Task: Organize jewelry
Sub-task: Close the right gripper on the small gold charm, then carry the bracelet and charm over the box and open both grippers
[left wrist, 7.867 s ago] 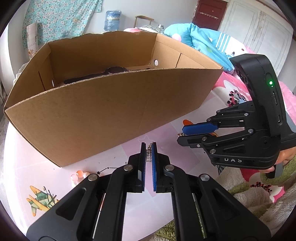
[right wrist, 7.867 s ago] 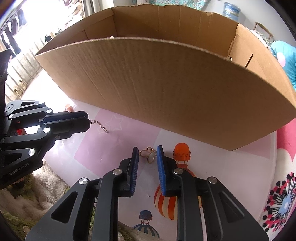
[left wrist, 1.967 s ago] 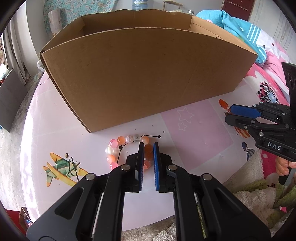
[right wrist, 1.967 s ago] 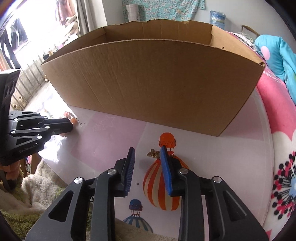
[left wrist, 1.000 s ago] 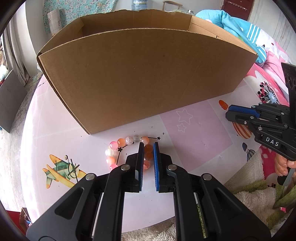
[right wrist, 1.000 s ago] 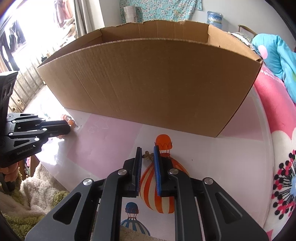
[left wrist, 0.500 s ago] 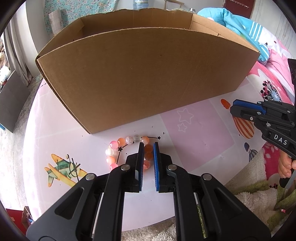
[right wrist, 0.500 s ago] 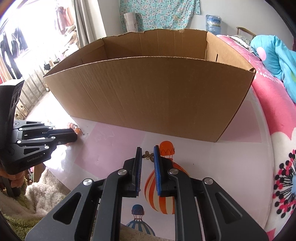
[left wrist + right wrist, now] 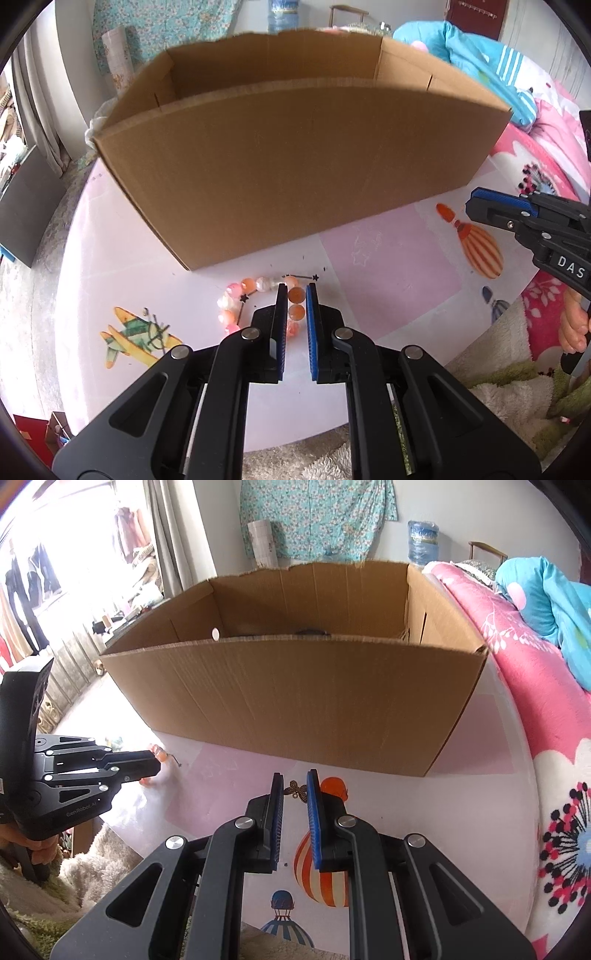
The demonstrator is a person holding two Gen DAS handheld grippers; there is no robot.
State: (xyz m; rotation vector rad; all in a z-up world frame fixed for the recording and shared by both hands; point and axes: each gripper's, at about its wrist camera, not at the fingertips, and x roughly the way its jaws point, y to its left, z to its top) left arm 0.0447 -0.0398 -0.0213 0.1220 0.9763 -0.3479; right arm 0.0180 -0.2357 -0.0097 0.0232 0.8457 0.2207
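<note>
A bracelet of pink, orange and white beads [image 9: 255, 285] lies on the table in front of the cardboard box [image 9: 295, 166]. My left gripper [image 9: 296, 291] is shut on its orange beads. It shows at the left of the right wrist view [image 9: 157, 764]. My right gripper [image 9: 295, 777] is shut on a small bronze butterfly charm [image 9: 297, 789] and holds it above the table, before the box [image 9: 295, 701]. It shows at the right of the left wrist view [image 9: 480, 206]. Dark items lie inside the box [image 9: 310, 631].
The round table [image 9: 110, 258] has a pink cloth with balloon [image 9: 321, 867] and plane [image 9: 136, 336] prints. A fluffy blanket [image 9: 517, 406] lies along the near edge. A pink and blue bedspread [image 9: 535, 627] is on the right.
My right gripper closed on the butterfly charm and has lifted it, so the box's inside now shows. My left gripper stays shut on the bead bracelet and has risen a little.
</note>
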